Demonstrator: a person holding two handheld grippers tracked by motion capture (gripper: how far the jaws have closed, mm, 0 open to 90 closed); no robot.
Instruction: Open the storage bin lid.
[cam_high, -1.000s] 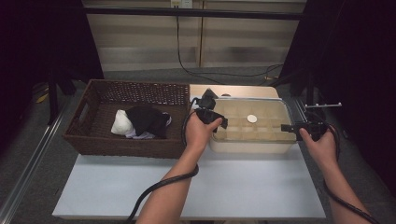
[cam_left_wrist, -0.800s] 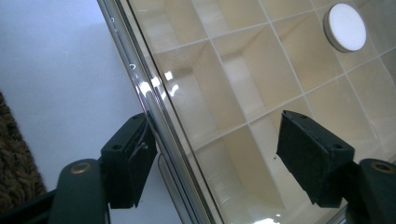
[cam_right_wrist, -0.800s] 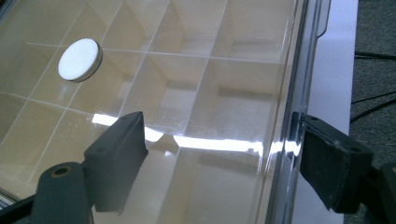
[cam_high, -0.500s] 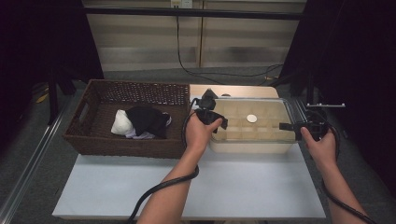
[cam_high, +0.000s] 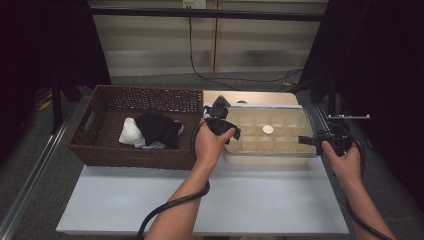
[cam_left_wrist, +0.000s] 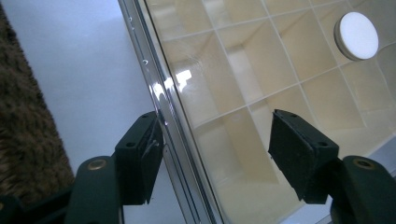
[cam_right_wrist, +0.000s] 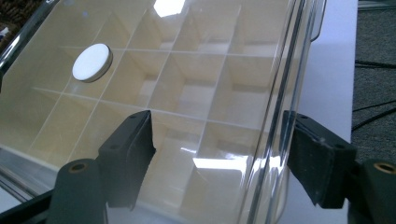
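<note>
Clear lid (cam_high: 272, 131) lying crosswise – left tongs (cam_left_wrist: 212, 154), right tongs (cam_right_wrist: 219, 156) straddling ends (spread, unpinched)

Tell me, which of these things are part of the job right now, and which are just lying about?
In use:
- clear lid on the compartment box
- left gripper, jaws astride the lid's edge
- right gripper, astride its other edge

Lying about:
- wicker basket
- black cloth and white cloth in it
</note>
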